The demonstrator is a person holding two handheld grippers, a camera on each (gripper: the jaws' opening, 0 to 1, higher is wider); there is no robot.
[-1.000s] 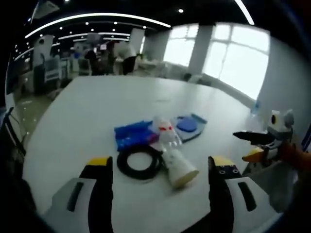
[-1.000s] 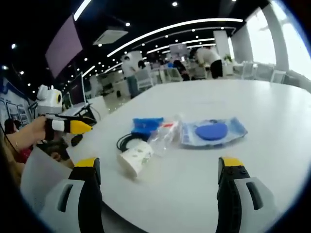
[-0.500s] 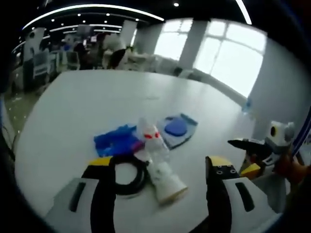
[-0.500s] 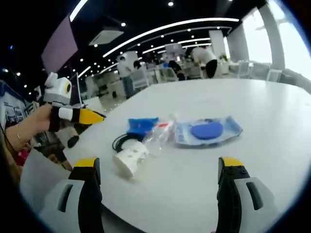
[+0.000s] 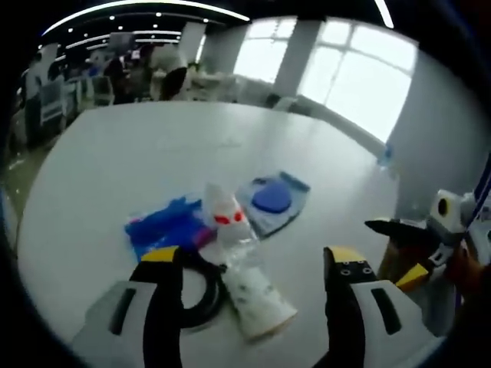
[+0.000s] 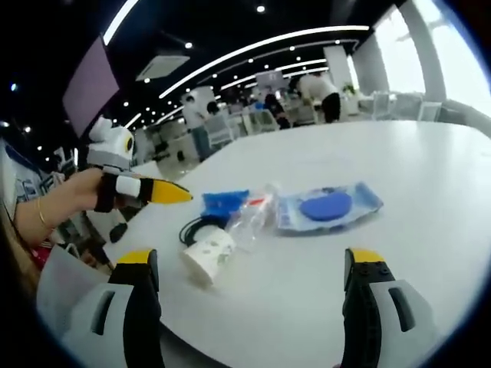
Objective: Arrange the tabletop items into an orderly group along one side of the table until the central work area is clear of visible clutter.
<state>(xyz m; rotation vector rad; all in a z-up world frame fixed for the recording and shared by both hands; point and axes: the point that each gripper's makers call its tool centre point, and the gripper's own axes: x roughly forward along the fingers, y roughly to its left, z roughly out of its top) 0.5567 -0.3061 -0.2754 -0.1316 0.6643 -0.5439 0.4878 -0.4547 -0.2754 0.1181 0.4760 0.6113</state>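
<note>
Closer now: your left claw, jaws spread wide, has come down over white paper cup lying on side and black cable coil. Right claw open, hanging back. Blue glove, clear plastic bottle, blue-disc packet clustered mid white surface; nothing gripped yet.

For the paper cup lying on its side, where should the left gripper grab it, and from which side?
Probably across the paper cup mid-body, coming down from above. It lies tipped on the table between the open left gripper jaws, its mouth toward the camera, with the plastic bottle right behind.
</note>
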